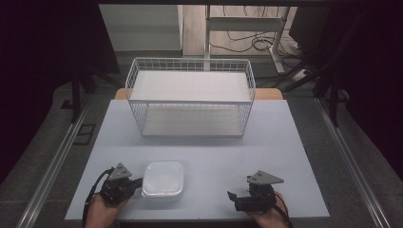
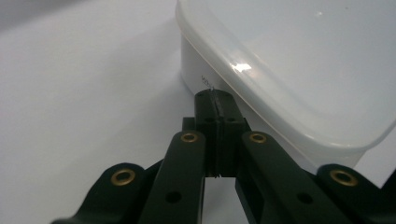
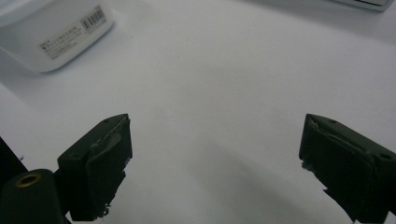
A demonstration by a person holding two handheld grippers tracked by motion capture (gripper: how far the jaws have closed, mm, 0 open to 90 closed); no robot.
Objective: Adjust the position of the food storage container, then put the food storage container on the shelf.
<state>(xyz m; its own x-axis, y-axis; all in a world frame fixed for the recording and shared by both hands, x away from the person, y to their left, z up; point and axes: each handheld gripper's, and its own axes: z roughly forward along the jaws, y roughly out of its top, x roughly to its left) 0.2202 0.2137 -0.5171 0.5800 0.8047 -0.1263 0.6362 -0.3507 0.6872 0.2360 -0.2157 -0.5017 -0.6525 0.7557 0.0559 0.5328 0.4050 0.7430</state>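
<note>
Seemingly light, stiff and slick, the lidded plastic container [image 1: 163, 178] sits on the bench [image 1: 266, 142]; left tongs [image 2: 215, 99] closed, empty, against its rim; right tongs [image 3: 215, 163] gape empty.

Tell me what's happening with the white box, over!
Left tool shut, tips at the lidded white box. Right tool open, empty. Wire basket beyond, nothing in between.
</note>
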